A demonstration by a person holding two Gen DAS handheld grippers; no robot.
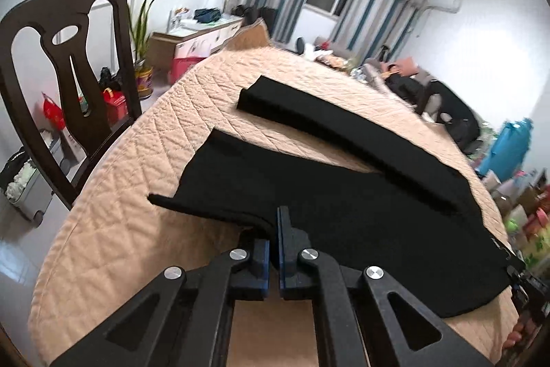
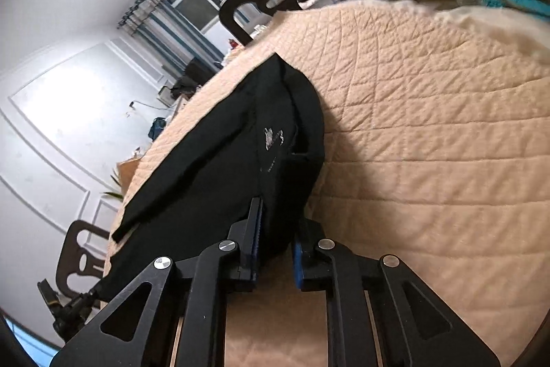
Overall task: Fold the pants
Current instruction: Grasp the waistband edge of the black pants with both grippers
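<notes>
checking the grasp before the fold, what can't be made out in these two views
- Left wrist view: the waist end of the pants is cut off at the lower right edge.
- Right wrist view: the pants' pale logo is too blurred to read.
- Right wrist view: fabric hides the right tongs' tips.

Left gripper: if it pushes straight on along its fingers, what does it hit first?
Probably more of the black pants: the left gripper is already shut on their near edge, and the cloth spreads right ahead over the beige quilted cover. Depth beyond is unclear.
</notes>
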